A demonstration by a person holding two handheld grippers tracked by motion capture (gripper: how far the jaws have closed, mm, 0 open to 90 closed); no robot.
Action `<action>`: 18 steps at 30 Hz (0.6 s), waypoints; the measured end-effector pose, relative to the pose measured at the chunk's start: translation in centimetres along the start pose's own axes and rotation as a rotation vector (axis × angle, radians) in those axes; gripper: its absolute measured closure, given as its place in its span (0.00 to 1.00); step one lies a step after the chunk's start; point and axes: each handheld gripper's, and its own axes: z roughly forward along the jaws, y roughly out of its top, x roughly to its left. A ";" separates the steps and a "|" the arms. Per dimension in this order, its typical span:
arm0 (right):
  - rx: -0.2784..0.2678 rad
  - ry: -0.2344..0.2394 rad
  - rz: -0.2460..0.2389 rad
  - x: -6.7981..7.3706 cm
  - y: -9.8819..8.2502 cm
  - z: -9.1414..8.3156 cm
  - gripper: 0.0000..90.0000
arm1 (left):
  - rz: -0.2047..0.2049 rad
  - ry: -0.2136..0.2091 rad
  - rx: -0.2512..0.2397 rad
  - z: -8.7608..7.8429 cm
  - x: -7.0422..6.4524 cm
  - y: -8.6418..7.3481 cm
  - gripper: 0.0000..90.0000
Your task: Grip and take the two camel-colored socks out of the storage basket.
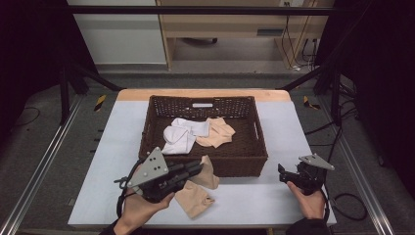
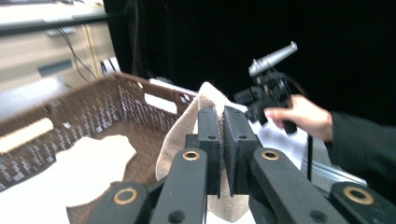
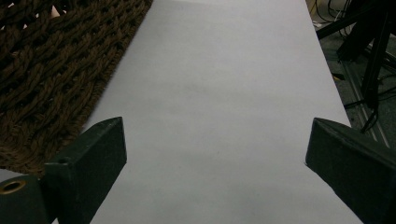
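Observation:
A brown wicker basket point(image 1: 244, 159) stands mid-table with white socks point(image 1: 182, 133) and a beige sock point(image 1: 218, 132) inside. My left gripper point(image 1: 199, 167) is shut on another beige sock point(image 1: 209, 174), which hangs just in front of the basket's near wall. In the left gripper view the jaws point(image 2: 222, 116) pinch that beige sock point(image 2: 180, 135) over the basket point(image 2: 93, 105), with a white sock point(image 2: 88, 158) below. A third beige sock point(image 1: 195, 198) lies on the table near my left hand. My right gripper point(image 1: 286, 175) rests open at the front right; in its own view the gripper point(image 3: 215, 135) has bare table between its jaws.
The basket's side wall point(image 3: 51, 65) lies left of the right gripper. A white mat point(image 1: 288, 127) covers the table. Black frame bars point(image 1: 337, 93) and cables flank both sides. In the left gripper view the other hand point(image 2: 303, 116) shows beyond the basket.

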 end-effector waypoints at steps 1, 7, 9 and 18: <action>0.000 0.000 0.000 0.0 0.0 0.0 0.06 | -0.003 -0.006 0.013 0.2 -0.2 -0.4 0.95; 0.003 0.000 0.001 0.0 0.0 0.0 0.06 | -0.027 -0.022 0.101 1.2 -0.3 -3.6 0.95; 0.006 0.000 0.002 0.0 0.0 0.1 0.06 | -0.049 -0.017 0.149 1.8 0.0 -5.3 0.95; 0.008 0.000 -0.003 0.1 0.0 0.1 0.06 | -0.103 0.025 0.234 2.3 1.3 -8.3 0.95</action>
